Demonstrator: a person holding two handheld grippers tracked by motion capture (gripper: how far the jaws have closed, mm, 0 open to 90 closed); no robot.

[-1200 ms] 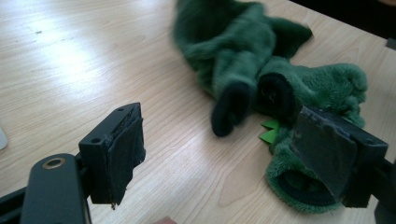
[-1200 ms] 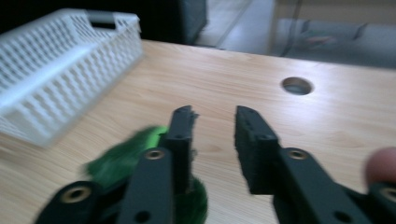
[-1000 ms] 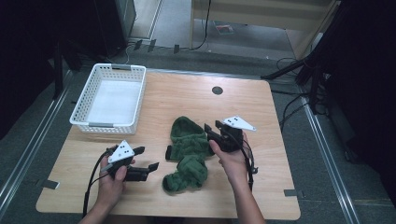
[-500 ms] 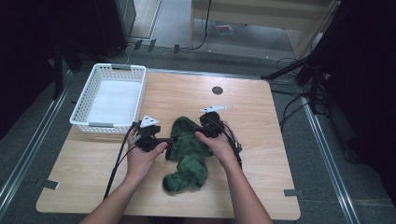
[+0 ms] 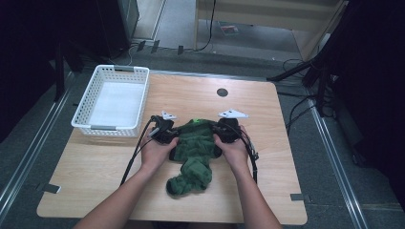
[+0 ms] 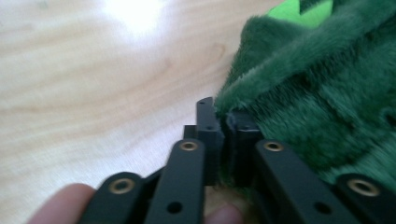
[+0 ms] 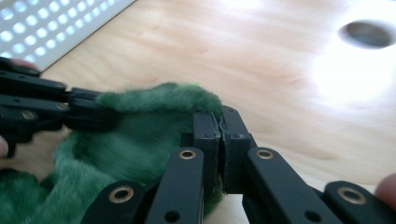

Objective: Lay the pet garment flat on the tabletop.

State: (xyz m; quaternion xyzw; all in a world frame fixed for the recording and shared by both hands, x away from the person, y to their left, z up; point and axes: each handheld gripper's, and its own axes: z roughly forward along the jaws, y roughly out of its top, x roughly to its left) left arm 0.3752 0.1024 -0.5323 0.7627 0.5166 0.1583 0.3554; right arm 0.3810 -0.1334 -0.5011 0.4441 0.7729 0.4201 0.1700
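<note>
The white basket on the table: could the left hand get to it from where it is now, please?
Probably yes: bare table lies between the left gripper and the basket, but it is shut on the green cloth.

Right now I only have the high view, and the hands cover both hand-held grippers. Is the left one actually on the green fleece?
Observer: Yes. In the left gripper view the left hand-held gripper has just closed, with its jaws pinching the edge of the green fleece garment.
Operator: And the right?
Observer: The right hand-held gripper has just closed too. Its jaws meet with only a thin fleece edge between them.
Operator: Same edge?
Observer: It looks so. The right gripper view shows the left one biting the same raised rim further along.
</note>
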